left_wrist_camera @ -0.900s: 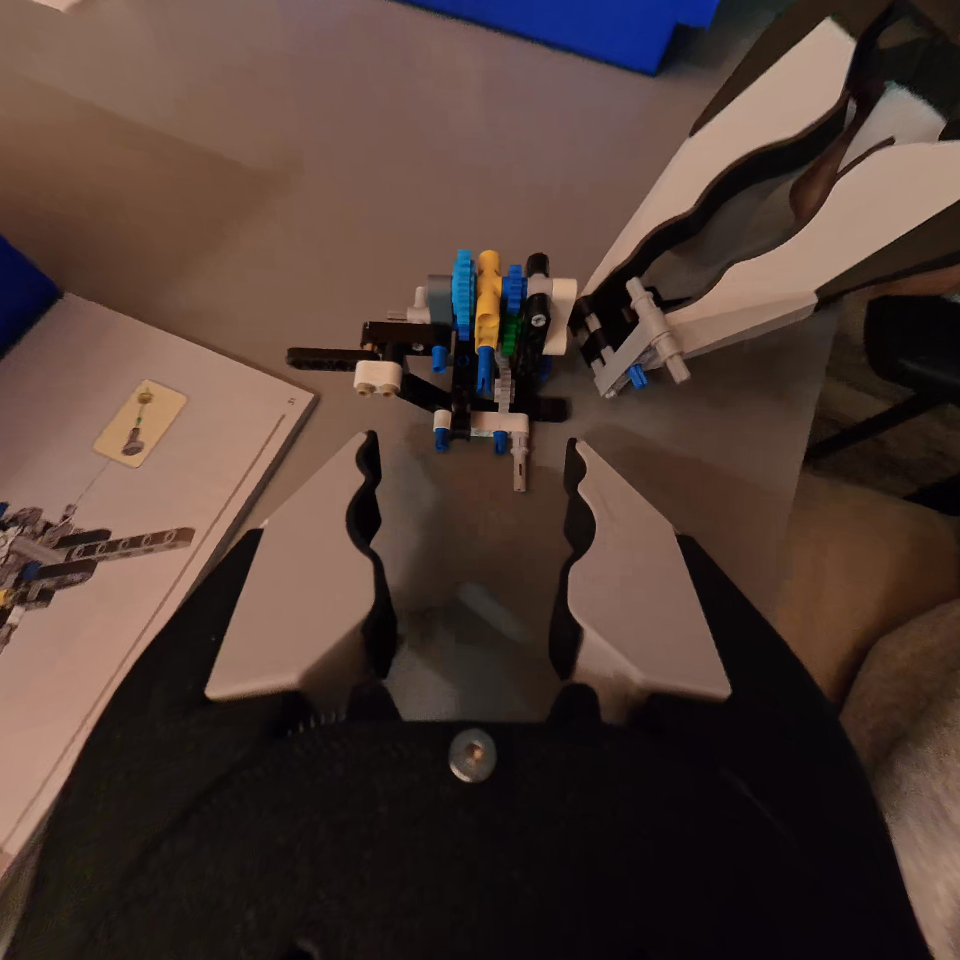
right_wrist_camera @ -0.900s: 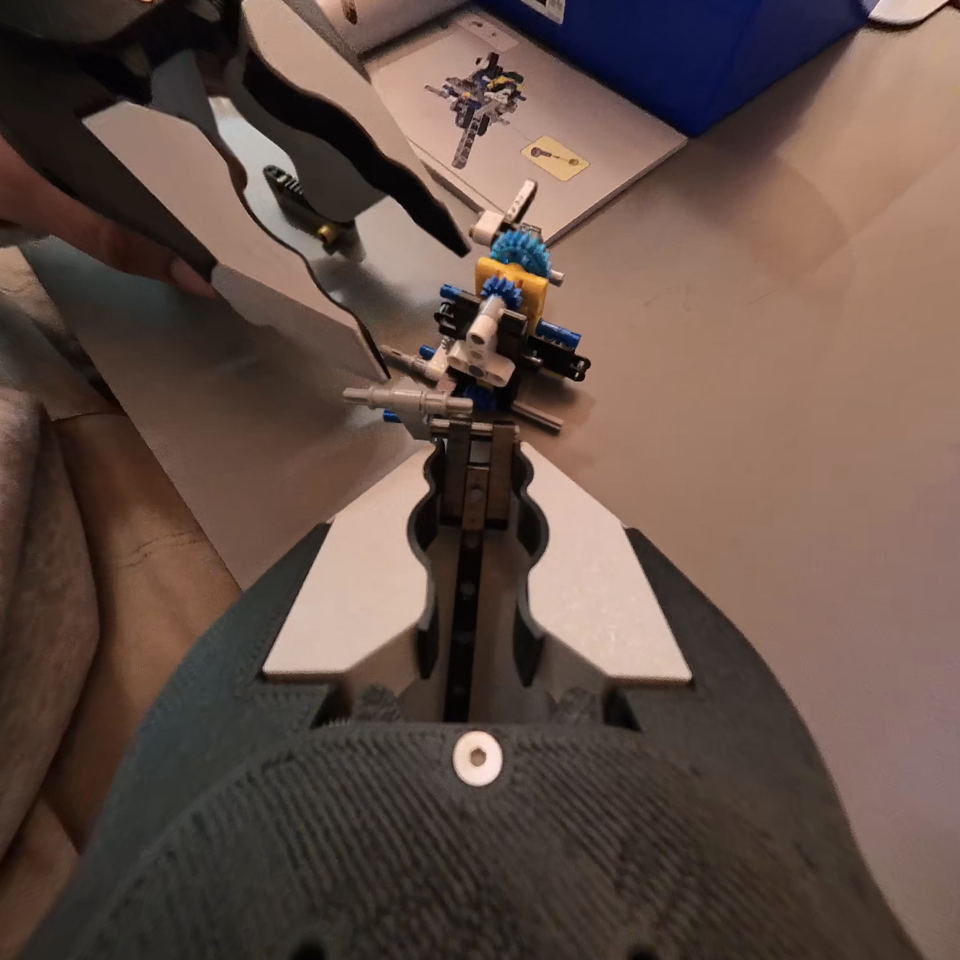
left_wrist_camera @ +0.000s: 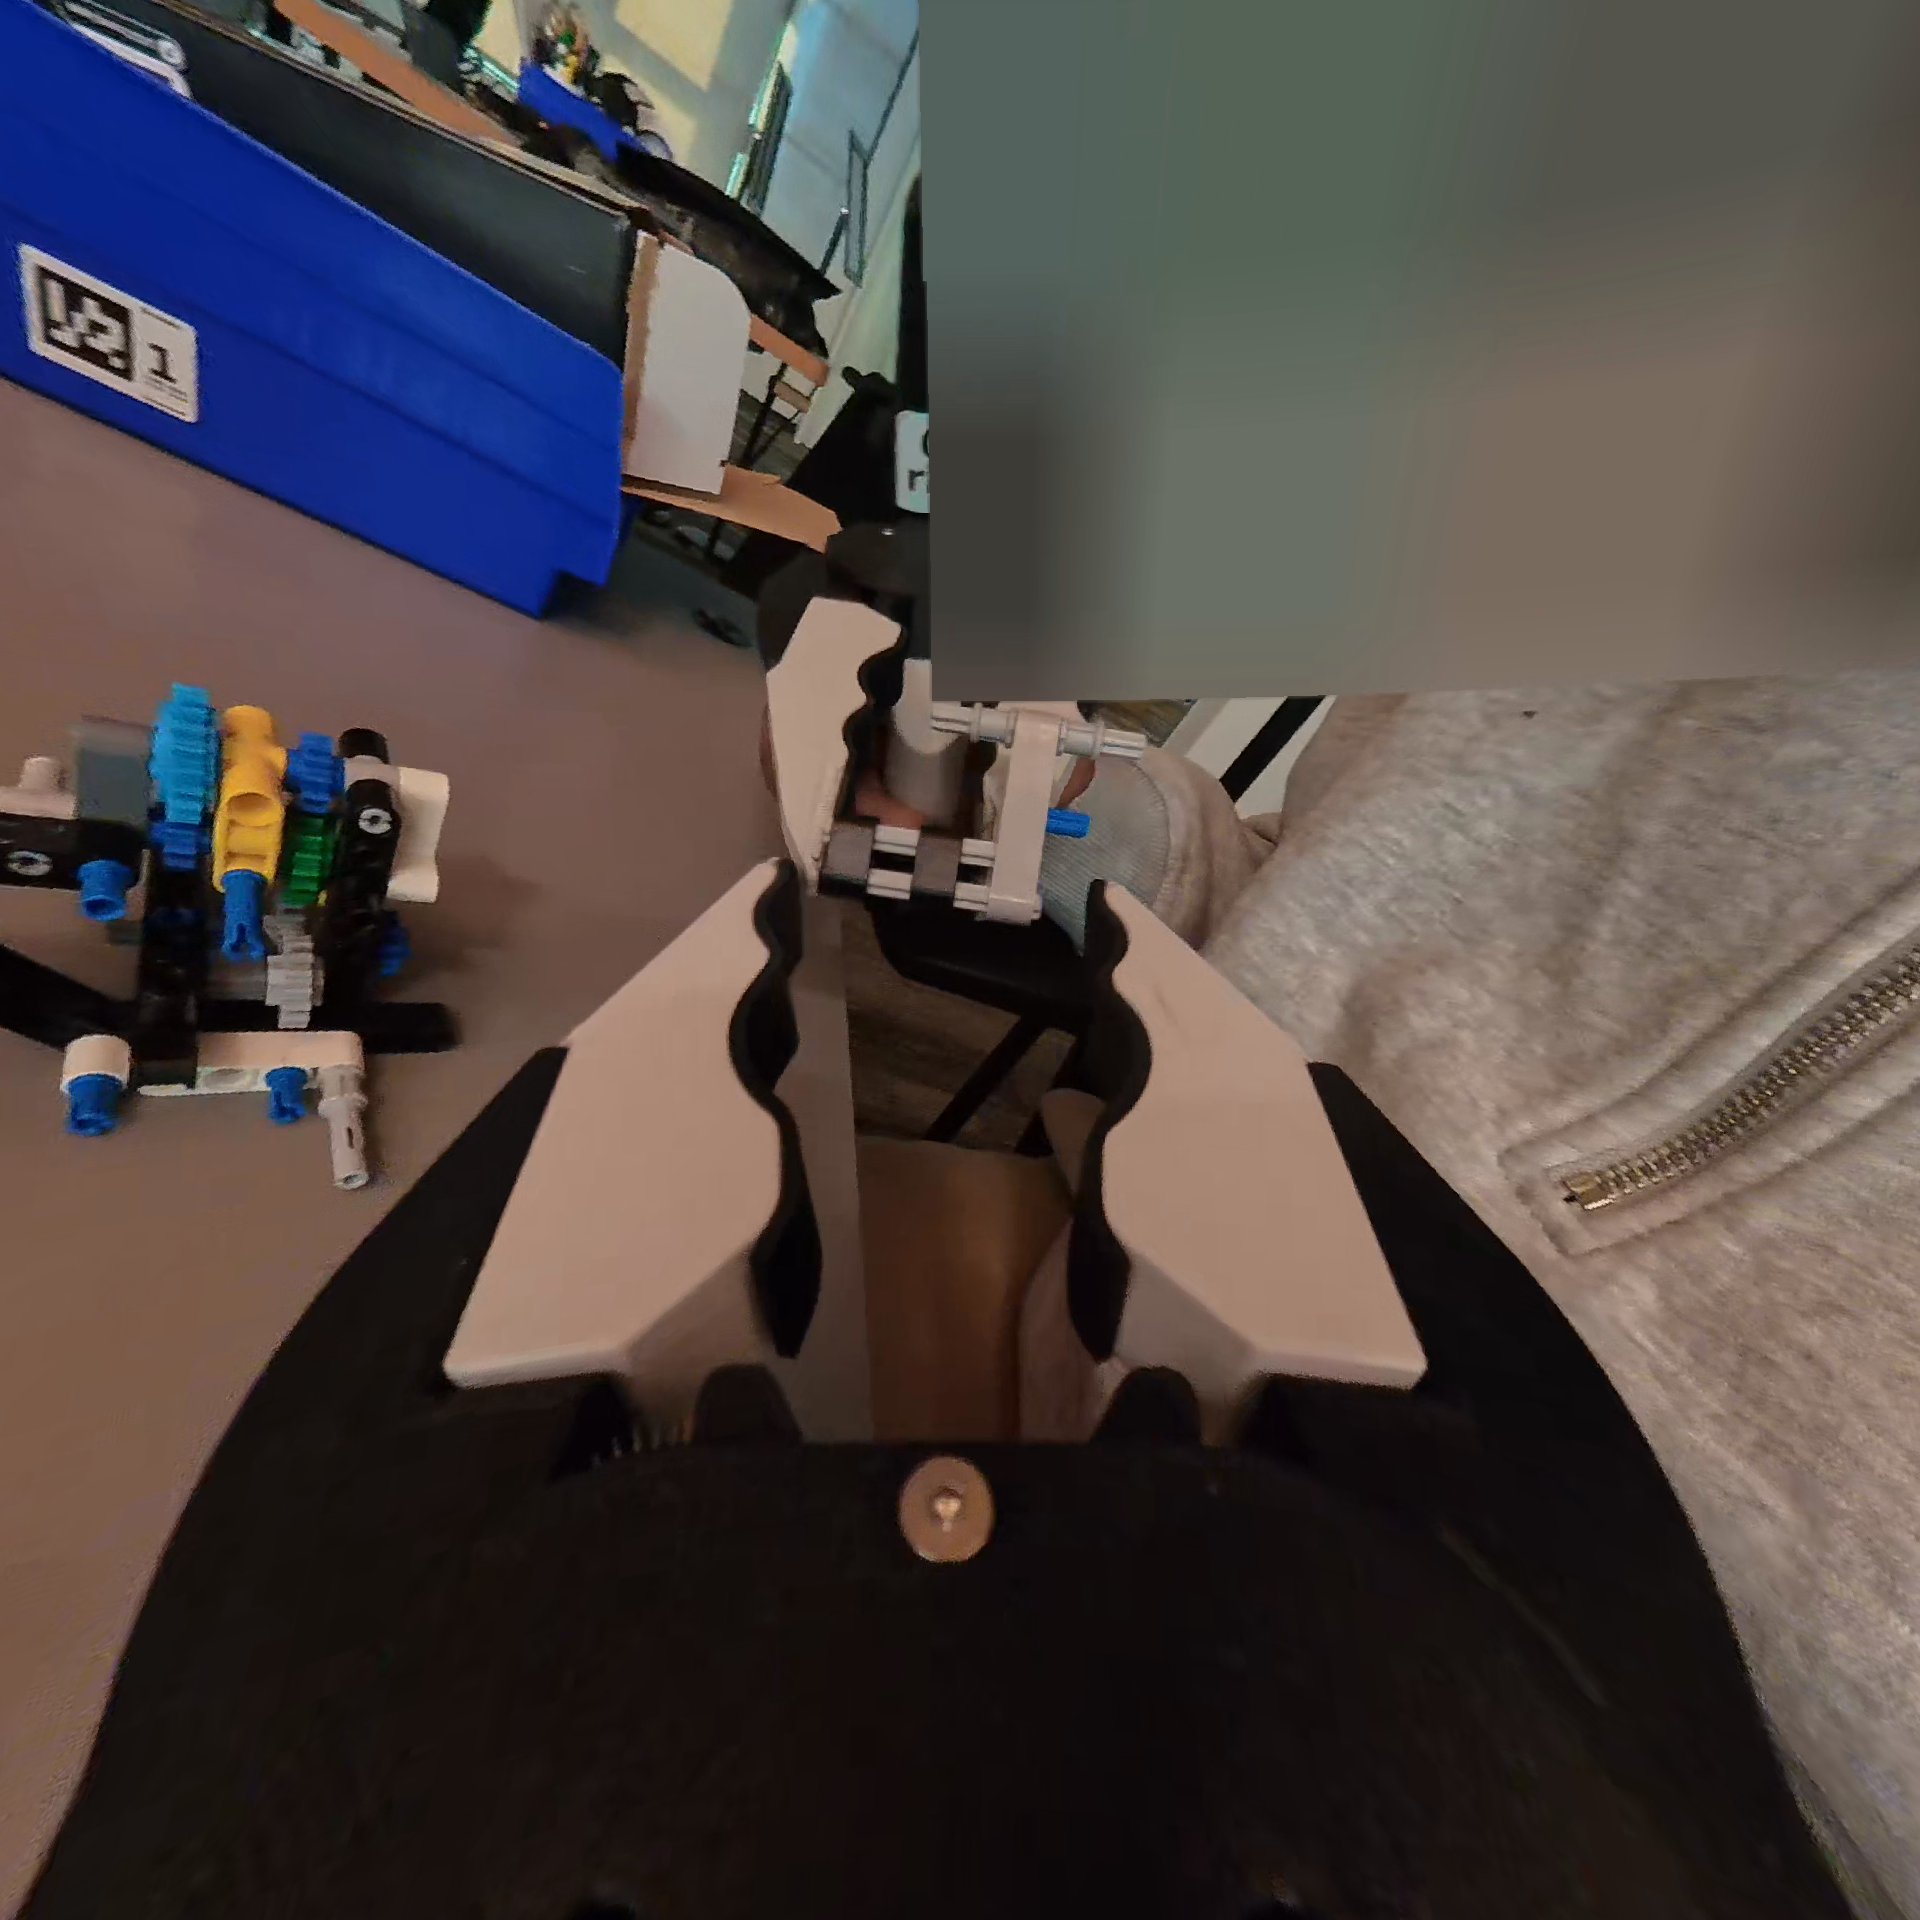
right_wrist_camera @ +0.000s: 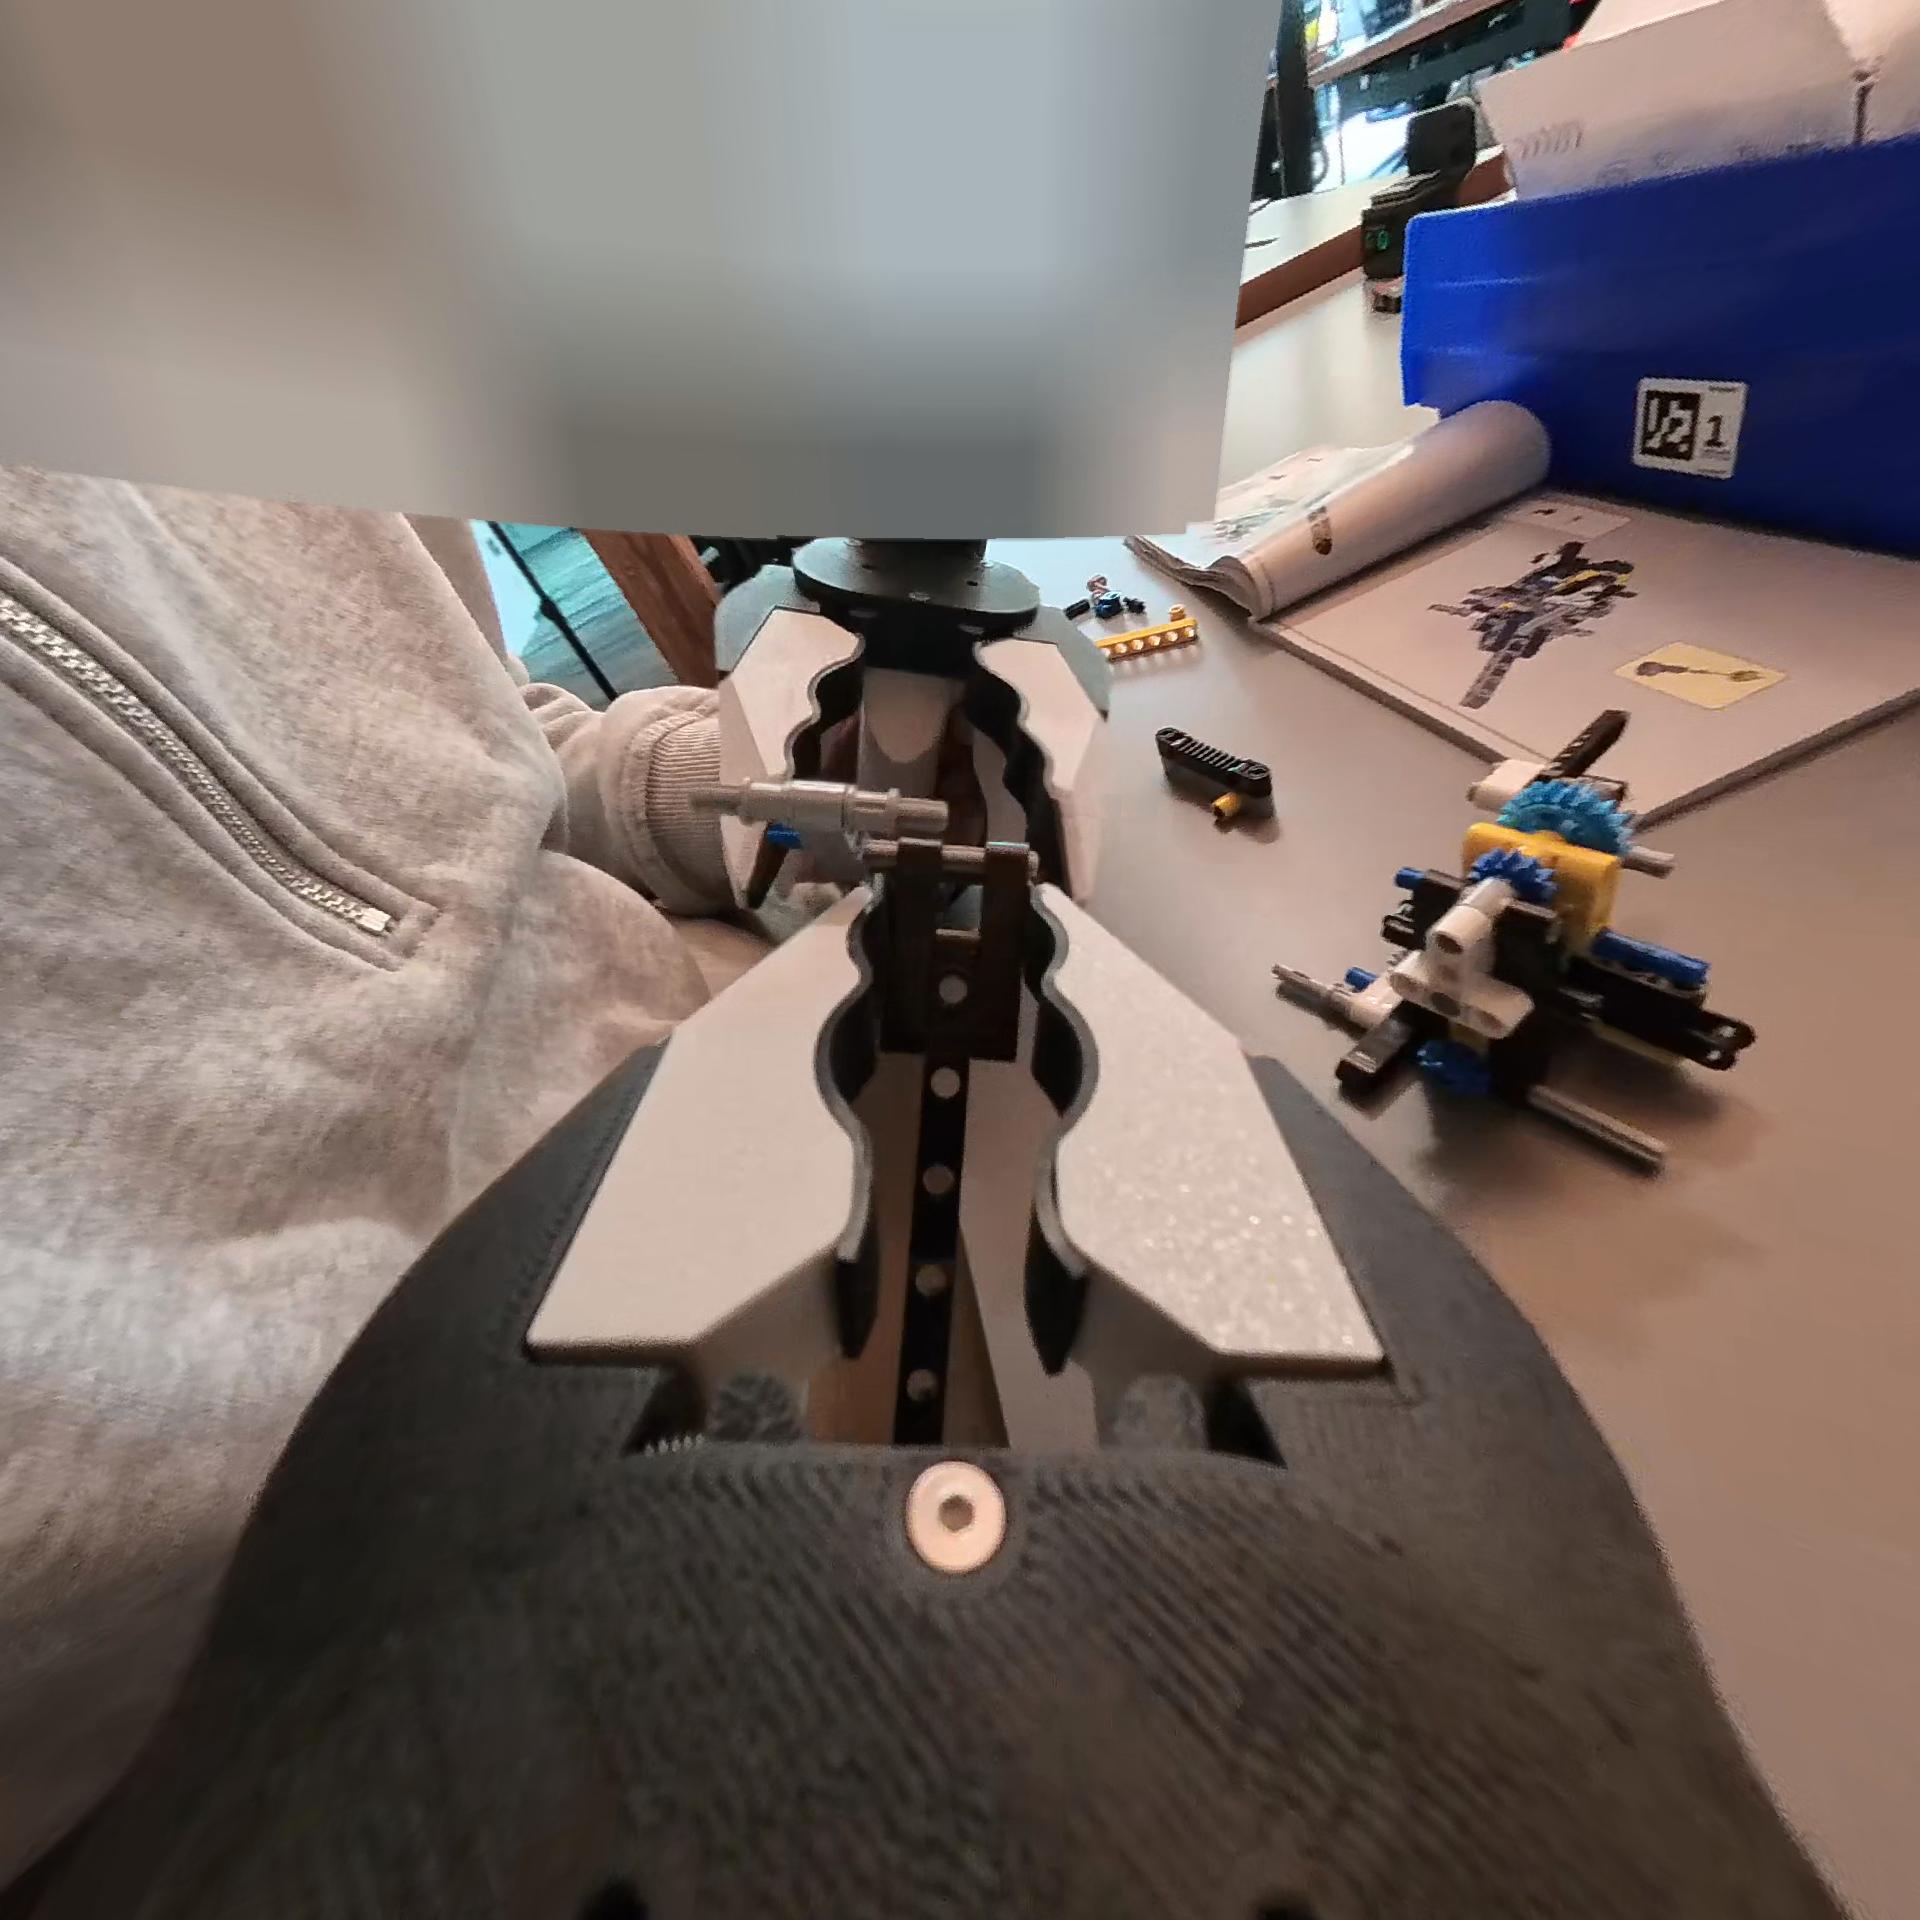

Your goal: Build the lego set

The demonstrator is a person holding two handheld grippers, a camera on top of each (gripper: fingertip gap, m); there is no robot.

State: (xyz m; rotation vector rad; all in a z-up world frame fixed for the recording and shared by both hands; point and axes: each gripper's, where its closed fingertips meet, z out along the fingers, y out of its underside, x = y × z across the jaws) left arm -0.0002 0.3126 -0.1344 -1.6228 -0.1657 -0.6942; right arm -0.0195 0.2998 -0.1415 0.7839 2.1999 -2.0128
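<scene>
The grey desk carries the multicoloured geared lego assembly. A small grey-and-black lego subassembly is pinched, off the desk, by the right hand-held gripper; the left hand-held gripper is spread before it, empty.

blue bin cropped, booklet cropped
</scene>
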